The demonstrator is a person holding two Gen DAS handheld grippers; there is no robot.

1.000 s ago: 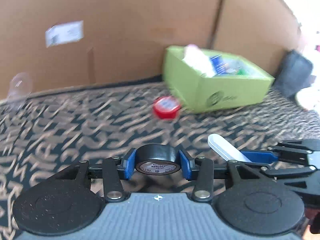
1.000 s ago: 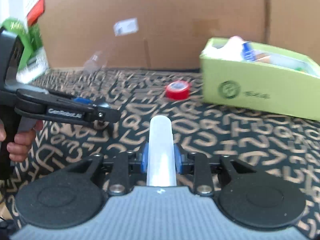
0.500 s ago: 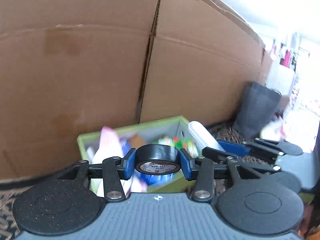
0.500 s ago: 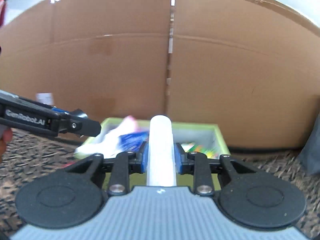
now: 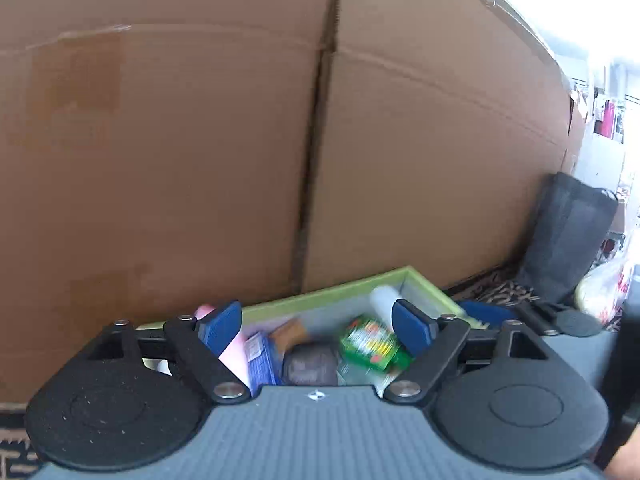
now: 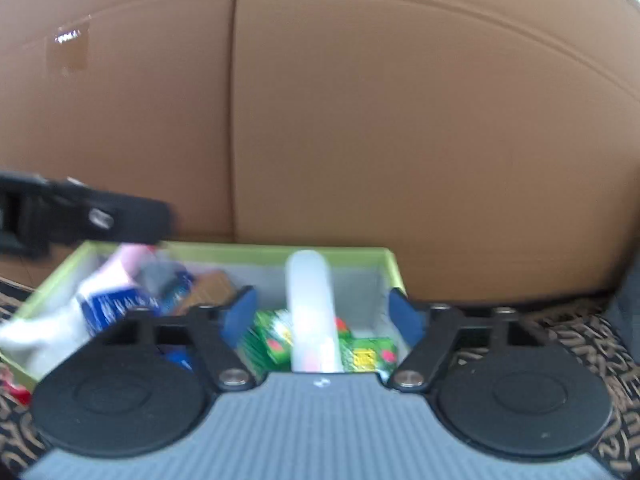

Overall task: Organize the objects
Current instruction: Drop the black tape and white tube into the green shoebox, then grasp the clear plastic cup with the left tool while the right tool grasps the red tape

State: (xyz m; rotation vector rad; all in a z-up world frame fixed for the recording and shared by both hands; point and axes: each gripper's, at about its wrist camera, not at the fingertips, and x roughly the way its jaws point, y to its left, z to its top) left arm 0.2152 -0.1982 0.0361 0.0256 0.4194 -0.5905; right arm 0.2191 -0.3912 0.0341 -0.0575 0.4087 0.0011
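Both grippers hang over a green box (image 5: 344,287) (image 6: 276,249) that stands against a cardboard wall. My left gripper (image 5: 316,326) is opening, its blue pads wide apart and touching nothing. Below it a blurred black tape roll (image 5: 310,362) lies loose among the box's contents. My right gripper (image 6: 323,316) is opening too. A white tube (image 6: 310,304) shows between its pads but apart from both, blurred, over the green packets. The same tube's tip (image 5: 383,299) shows in the left wrist view. The left gripper's finger (image 6: 100,216) juts in from the left.
The box holds green packets (image 6: 360,354), a blue packet (image 6: 108,306) and a pink and white item (image 5: 232,354). A tall cardboard wall (image 5: 200,160) closes the back. A dark grey bag (image 5: 568,240) stands at the right on the patterned carpet (image 6: 580,340). Something red (image 6: 14,392) lies outside the box's left corner.
Both grippers have come in over the green box and opened. The left one has let go of the black tape roll and the right one of the white tube.
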